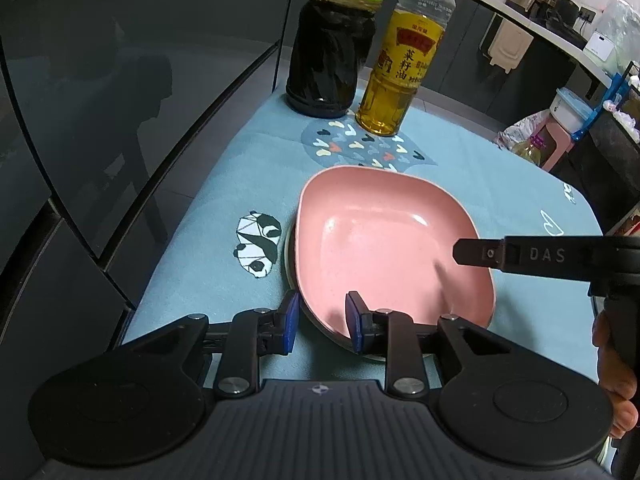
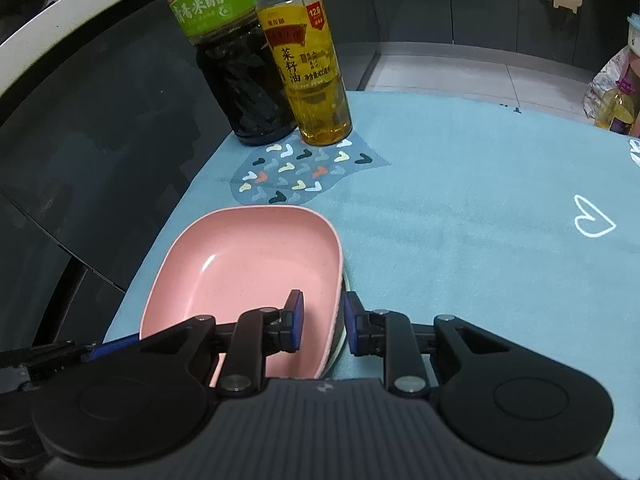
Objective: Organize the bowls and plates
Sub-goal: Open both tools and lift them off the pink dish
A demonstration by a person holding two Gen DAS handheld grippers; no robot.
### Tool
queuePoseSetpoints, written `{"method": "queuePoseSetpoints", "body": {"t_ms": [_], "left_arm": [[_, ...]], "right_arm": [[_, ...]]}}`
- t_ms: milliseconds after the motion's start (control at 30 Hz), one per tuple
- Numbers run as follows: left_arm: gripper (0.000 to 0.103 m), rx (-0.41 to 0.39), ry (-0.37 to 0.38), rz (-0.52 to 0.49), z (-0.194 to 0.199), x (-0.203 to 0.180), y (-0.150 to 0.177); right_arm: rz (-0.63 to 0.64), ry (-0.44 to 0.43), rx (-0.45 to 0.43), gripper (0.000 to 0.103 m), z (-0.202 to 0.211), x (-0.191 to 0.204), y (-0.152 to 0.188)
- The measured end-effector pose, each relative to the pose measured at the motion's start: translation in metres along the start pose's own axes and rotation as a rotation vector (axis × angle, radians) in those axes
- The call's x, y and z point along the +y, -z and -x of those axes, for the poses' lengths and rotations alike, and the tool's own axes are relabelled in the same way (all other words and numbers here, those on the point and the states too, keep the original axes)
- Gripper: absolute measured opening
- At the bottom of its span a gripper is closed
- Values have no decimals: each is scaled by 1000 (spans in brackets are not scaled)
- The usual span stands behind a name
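A pink squarish plate (image 1: pixel 384 240) lies on top of a white dish (image 1: pixel 289 252) whose rim shows beneath it, on a blue cloth. My left gripper (image 1: pixel 322 322) straddles the plate's near-left rim, one blue pad outside and one over the plate, with a gap either side. My right gripper (image 2: pixel 323 322) straddles the plate's (image 2: pixel 248 268) right rim the same way, one pad inside, one outside by the white dish's edge (image 2: pixel 347 286). The right gripper's finger (image 1: pixel 480 254) reaches in over the plate in the left wrist view.
A dark vinegar bottle (image 1: pixel 328 52) and a yellow oil bottle (image 1: pixel 400 72) stand at the cloth's far end, also in the right wrist view (image 2: pixel 240 80) (image 2: pixel 316 88). A dark glass panel (image 1: pixel 120 120) runs along the left. The blue cloth (image 2: pixel 480 220) spreads to the right.
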State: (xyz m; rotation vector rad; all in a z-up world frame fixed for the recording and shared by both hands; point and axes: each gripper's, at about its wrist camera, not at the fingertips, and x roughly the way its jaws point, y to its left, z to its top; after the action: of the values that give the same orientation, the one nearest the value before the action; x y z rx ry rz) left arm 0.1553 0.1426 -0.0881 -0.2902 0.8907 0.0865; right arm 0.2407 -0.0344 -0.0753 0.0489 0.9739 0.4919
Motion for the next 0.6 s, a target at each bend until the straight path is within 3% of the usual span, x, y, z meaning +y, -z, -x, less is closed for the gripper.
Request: {"method": "queuePoseSetpoints", "body": {"t_ms": [400, 600], "left_arm": [[24, -53, -25, -18, 28, -13, 0], [25, -116, 20, -86, 49, -41, -1]], "right_arm": [[-25, -6, -33, 13, 22, -16, 3], [-3, 33, -181, 13, 64, -21, 12]]}}
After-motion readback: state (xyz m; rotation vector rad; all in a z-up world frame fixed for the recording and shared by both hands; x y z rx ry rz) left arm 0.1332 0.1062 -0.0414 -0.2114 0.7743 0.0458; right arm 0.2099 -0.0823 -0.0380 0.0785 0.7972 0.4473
